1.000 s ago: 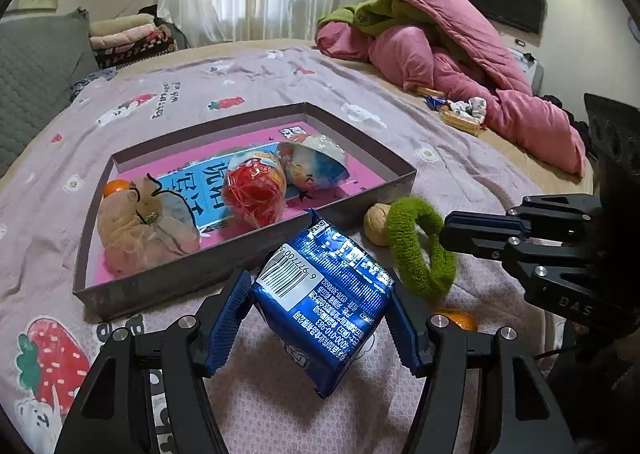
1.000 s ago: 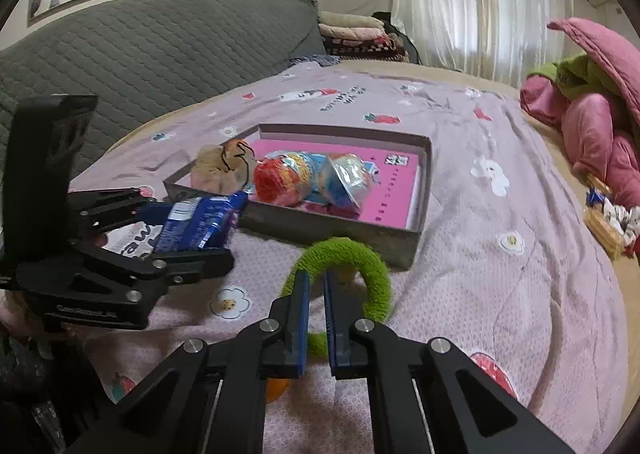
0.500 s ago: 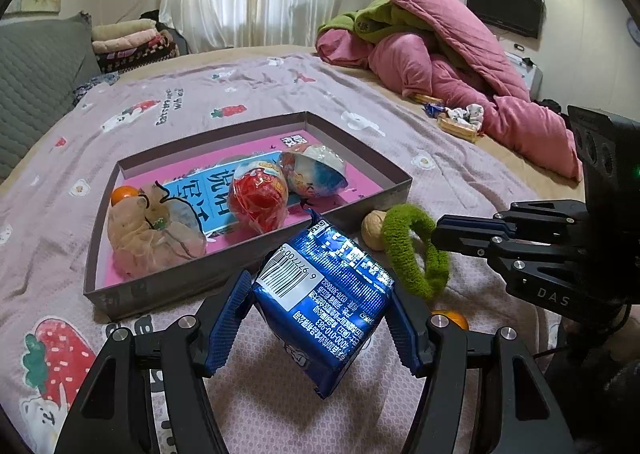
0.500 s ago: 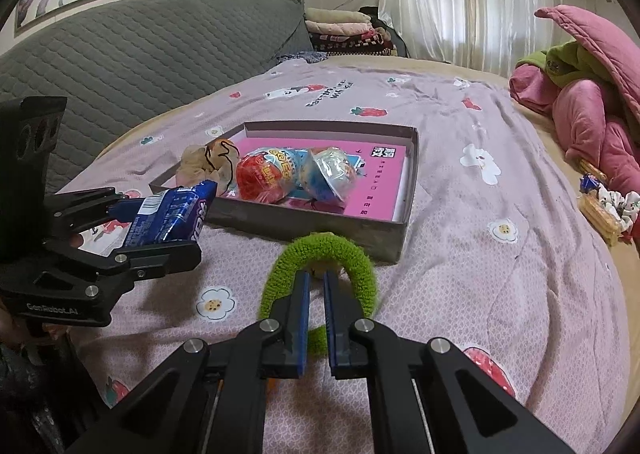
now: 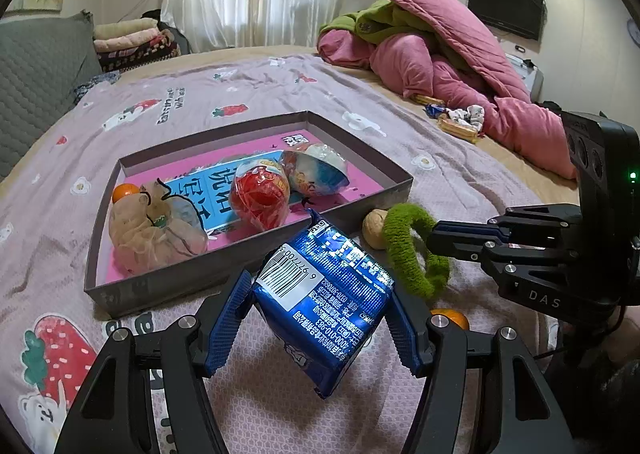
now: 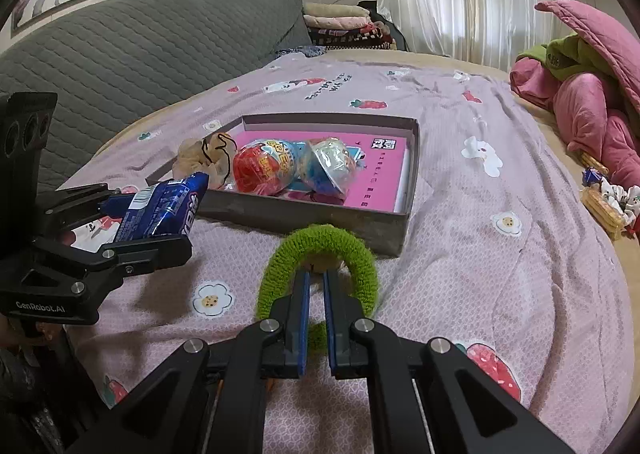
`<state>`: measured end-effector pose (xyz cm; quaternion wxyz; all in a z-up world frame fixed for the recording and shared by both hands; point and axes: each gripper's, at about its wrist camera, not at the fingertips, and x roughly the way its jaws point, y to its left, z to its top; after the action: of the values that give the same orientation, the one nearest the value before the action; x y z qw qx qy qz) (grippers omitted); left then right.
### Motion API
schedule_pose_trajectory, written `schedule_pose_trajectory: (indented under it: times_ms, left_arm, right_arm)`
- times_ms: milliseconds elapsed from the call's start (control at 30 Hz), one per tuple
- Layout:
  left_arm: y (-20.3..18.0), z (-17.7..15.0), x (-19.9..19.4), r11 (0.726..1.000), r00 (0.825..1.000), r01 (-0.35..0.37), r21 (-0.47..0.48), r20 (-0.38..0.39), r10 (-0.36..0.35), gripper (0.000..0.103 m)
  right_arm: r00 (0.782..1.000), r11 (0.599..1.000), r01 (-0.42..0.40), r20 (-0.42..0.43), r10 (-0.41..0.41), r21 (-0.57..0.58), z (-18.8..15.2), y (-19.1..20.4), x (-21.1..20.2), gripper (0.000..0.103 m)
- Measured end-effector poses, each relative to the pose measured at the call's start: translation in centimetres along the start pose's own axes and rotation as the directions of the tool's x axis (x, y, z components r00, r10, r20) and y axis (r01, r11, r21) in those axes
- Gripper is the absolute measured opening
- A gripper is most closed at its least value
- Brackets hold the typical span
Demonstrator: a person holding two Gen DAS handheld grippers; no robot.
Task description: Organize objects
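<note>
Your left gripper (image 5: 320, 318) squeezes a shiny blue snack pack (image 5: 324, 302) with a white barcode on it, tilted and held up off the bed, just in front of the grey box (image 5: 256, 274). Your right gripper (image 6: 315, 294) is pinched tight on a fuzzy green hair ring (image 6: 320, 254), which stands up like a loop right beside the box's near wall

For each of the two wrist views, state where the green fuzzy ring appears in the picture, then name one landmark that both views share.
Left wrist view: the green fuzzy ring is right of centre, beside the walnut, held by the right gripper.
Right wrist view: the ring is at centre, just beyond the jaws.
Shared landmark: the grey box's near corner.
</note>
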<state>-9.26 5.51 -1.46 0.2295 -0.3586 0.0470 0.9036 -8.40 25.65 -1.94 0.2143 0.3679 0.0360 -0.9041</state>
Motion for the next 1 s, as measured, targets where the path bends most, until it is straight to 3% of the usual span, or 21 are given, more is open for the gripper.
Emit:
schedule_pose_trajectory:
  times_ms: [1000]
  left_arm:
    - [1.2, -0.6, 2.0, 0.999, 0.999, 0.044, -0.03, 0.013, -0.044, 0.067]
  right_arm:
    - [0.997, 0.995, 0.074, -0.04, -0.071, 0.074, 0.0, -1.2, 3.6, 0.008]
